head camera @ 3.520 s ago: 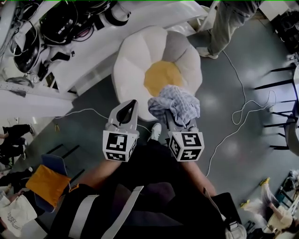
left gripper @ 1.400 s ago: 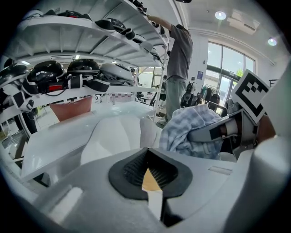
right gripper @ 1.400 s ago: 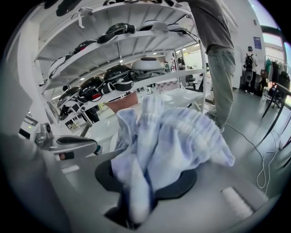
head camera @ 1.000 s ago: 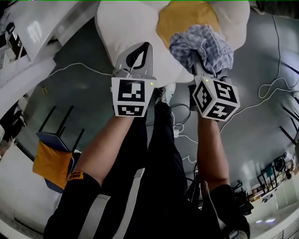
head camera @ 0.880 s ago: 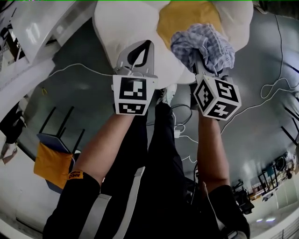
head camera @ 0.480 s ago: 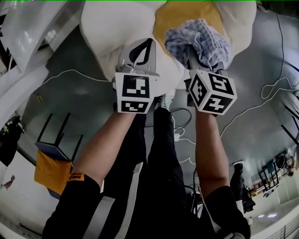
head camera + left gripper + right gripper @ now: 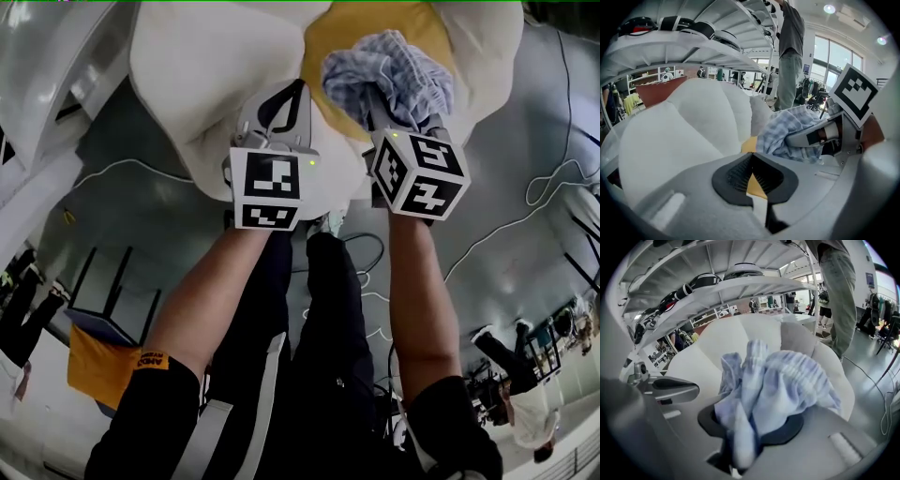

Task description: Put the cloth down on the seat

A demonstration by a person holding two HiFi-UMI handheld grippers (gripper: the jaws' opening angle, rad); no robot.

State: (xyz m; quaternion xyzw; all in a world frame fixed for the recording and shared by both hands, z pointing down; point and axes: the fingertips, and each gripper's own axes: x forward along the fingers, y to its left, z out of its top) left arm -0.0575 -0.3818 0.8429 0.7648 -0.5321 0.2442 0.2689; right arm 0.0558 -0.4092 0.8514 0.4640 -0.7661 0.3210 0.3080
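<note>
cloth [image 7: 389,70] bunched in right tongs [image 7: 394,105] over flower seat [image 7: 202,84] — left tongs [image 7: 751,174] closed, empty — shelves [image 7: 740,287] behind

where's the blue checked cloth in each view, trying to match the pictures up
Head view: the cloth is at the top, right of centre, over the seat's yellow middle.
Left gripper view: right of centre.
Right gripper view: centre, bunched between the jaws.
Shared landmark: the white seat, whose pale petals show in all three views.
</note>
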